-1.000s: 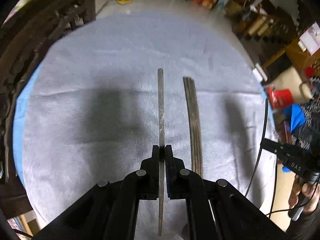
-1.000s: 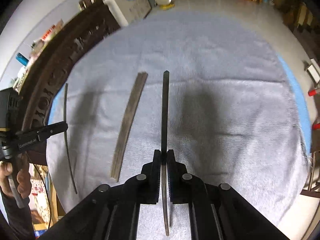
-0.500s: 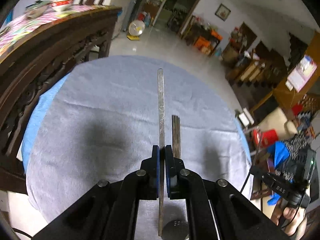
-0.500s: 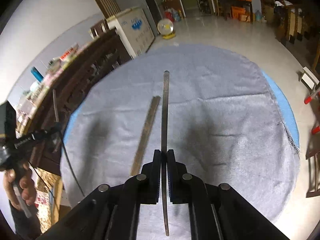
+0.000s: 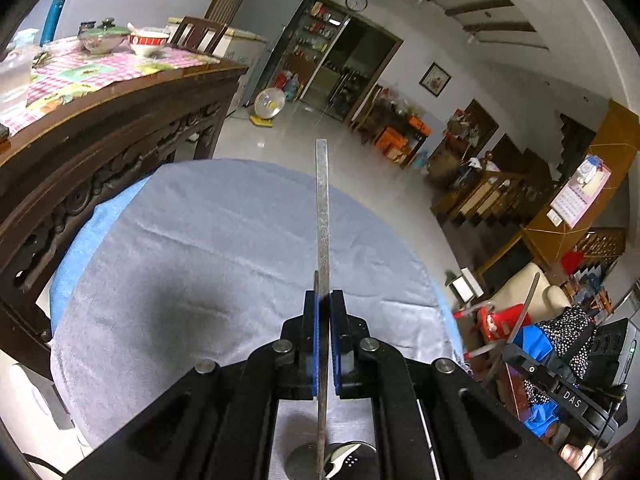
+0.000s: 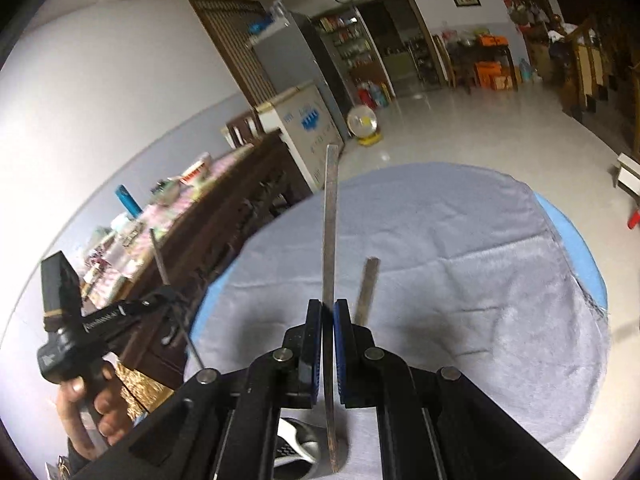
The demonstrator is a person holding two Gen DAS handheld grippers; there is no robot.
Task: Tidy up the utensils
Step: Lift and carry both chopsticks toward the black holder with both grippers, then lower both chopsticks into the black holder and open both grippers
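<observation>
Left gripper [image 5: 323, 312]: jaws clamped on a flat metal strip [image 5: 322, 216], held above the counter [image 5: 200, 248]
Right gripper [image 6: 328, 320]: jaws pinching another strip [image 6: 330, 232] – "DAS" printed on its body
Third strip [image 6: 367, 292]: lying on the grey cloth

Dim indoor light, cool in tone, with a washed-out bright patch on the wall [image 6: 100, 92] at left in the right wrist view. Soft dark shadows on the grey cloth [image 5: 224, 248] beneath both grippers, and glare on the glossy floor [image 5: 288, 136]. Strong fisheye bending and black corners; slight blur toward the edges.
</observation>
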